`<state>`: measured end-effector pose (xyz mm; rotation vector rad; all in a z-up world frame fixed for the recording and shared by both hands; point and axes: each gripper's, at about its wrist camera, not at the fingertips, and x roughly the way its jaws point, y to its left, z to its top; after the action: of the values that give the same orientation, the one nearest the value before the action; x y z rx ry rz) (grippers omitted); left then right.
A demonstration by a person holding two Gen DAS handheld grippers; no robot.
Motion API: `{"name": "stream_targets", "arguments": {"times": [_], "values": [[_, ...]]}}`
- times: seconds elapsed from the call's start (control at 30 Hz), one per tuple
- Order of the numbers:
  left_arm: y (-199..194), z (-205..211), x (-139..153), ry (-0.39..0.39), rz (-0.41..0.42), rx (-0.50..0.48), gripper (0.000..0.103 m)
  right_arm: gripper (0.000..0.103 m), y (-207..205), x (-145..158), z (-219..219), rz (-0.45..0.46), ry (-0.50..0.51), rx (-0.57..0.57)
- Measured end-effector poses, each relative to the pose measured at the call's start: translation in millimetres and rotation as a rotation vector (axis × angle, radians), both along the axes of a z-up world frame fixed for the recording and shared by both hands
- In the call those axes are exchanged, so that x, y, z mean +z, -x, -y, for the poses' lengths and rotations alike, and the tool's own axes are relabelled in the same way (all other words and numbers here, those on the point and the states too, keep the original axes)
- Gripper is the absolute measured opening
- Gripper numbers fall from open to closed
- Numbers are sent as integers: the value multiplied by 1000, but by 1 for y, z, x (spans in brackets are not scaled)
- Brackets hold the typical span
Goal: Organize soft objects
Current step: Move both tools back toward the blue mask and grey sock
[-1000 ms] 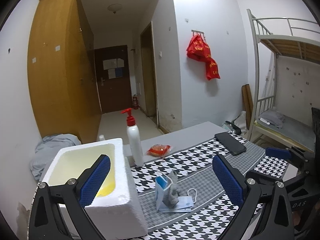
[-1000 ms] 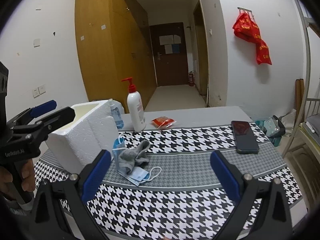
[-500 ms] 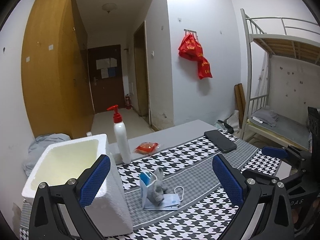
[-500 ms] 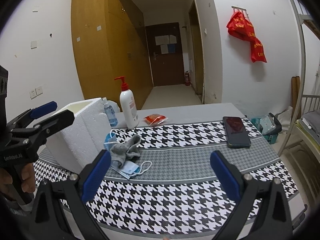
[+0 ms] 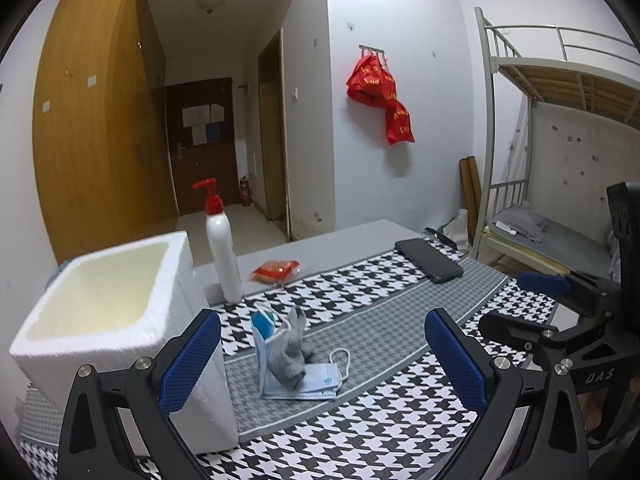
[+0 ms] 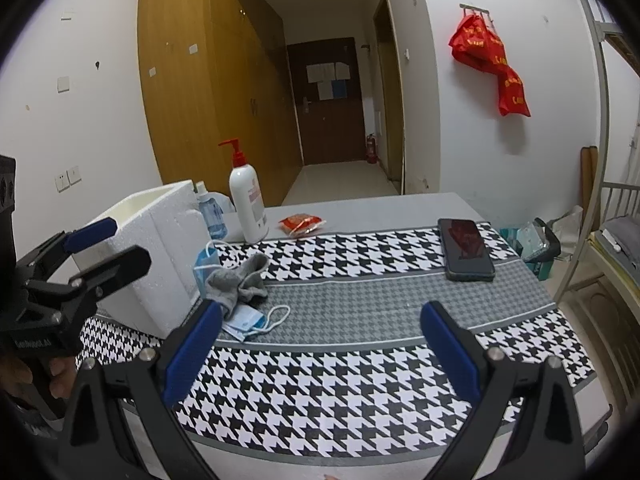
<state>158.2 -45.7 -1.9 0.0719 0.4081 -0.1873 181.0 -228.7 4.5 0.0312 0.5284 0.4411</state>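
A grey sock (image 5: 290, 350) (image 6: 236, 282) lies on light blue face masks (image 5: 308, 384) (image 6: 244, 320) on the houndstooth tablecloth, right beside a white foam box (image 5: 120, 320) (image 6: 156, 248). One mask (image 5: 262, 332) leans against the box wall. My left gripper (image 5: 320, 364) is open and empty, held above and short of the pile. It also shows in the right wrist view (image 6: 100, 240). My right gripper (image 6: 316, 356) is open and empty over the table's front, and shows in the left wrist view (image 5: 520, 300).
A white pump bottle (image 5: 222, 248) (image 6: 248, 204), a small blue bottle (image 6: 210, 212) and a red snack packet (image 5: 276, 270) (image 6: 302, 224) stand behind the pile. A black phone (image 5: 434, 260) (image 6: 466, 248) lies at the right. A bunk bed (image 5: 560, 140) stands beyond the table's right edge.
Both grippers have pulled back and risen a little, so the box, pile and table look lower and farther away. Nothing on the table has moved. Both stay open.
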Motion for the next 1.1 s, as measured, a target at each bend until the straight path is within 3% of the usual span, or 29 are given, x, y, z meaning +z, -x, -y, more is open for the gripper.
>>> {"name": "stream_targets", "arguments": {"times": [0.57,1.1], "values": [[-18,-11,-39,20,-79,28,102,101,-19,-20,-10,-50,46,30],[-32,-32,-39,18,-74,76,102,101,-37,-28,-31,-79,43,60]]}}
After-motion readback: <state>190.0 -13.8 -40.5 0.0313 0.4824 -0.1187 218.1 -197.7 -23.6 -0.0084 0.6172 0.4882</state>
